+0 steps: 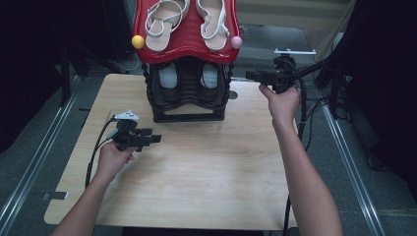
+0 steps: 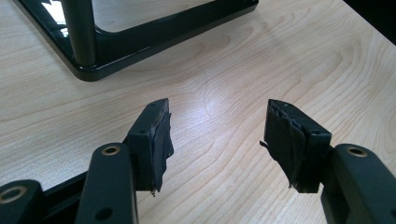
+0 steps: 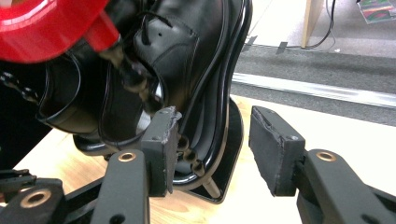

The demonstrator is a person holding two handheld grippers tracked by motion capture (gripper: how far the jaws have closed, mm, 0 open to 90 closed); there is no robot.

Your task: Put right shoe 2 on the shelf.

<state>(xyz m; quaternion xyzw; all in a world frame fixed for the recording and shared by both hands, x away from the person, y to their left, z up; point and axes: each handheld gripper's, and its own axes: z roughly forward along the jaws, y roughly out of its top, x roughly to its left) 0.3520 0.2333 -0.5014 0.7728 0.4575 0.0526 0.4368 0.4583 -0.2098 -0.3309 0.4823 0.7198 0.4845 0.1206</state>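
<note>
Just beyond right gripper (image 3: 212,149), black shoes (image 3: 140,70)

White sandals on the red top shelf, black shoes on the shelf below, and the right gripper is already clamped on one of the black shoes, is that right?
Not quite. The right gripper is open beside the black shoes, clamping nothing, as the right gripper view shows. The white sandals do sit on the red top shelf, with the black shoes below.
</note>
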